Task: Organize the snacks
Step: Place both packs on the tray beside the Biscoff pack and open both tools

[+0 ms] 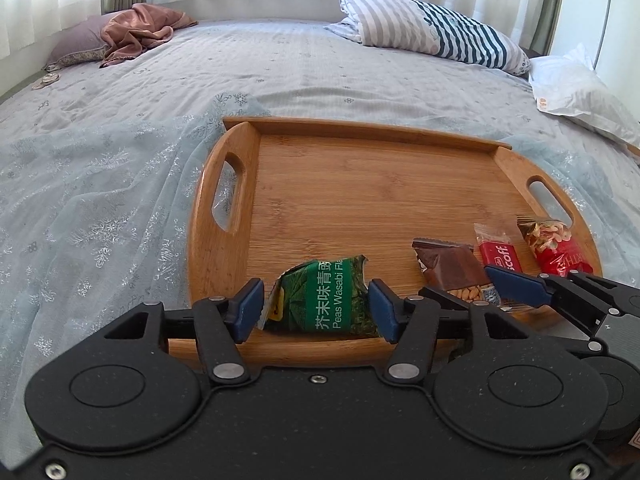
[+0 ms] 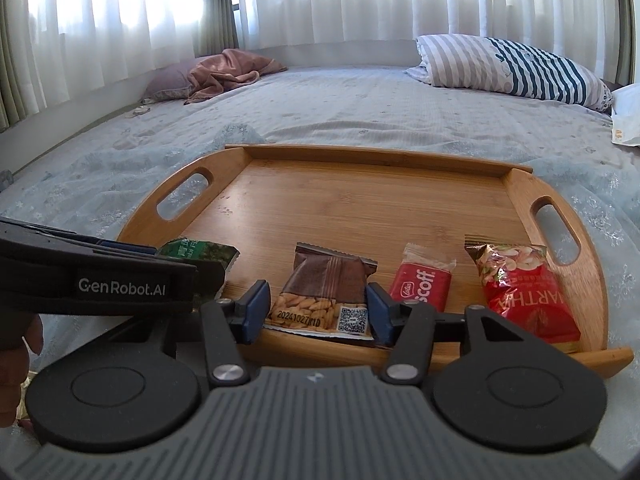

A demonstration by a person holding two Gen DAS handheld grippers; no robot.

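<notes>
snacks lie along the tray's (image 2: pixel 420 156) near edge; our left fingers (image 1: pixel 316 308) straddle the green packet (image 1: pixel 324 300) loosely, right fingers (image 2: pixel 318 308) loose around the almond packet (image 2: pixel 324 296).

The left tongs (image 1: pixel 316 306) point forward and slope downward, their blue pads standing apart with a gap on each side of what lies between them, neither pad pressing. The right tongs (image 2: pixel 318 308) slope downward too, pads parted in the same way and gripping nothing. The two stand side by side, close together: from the left tongs' own view the right pair reaches in from the right, one blue pad showing; from the right tongs' view the left pair's black body crosses in from the left. A hand (image 2: pixel 18 354) shows just beneath that black body.
</notes>
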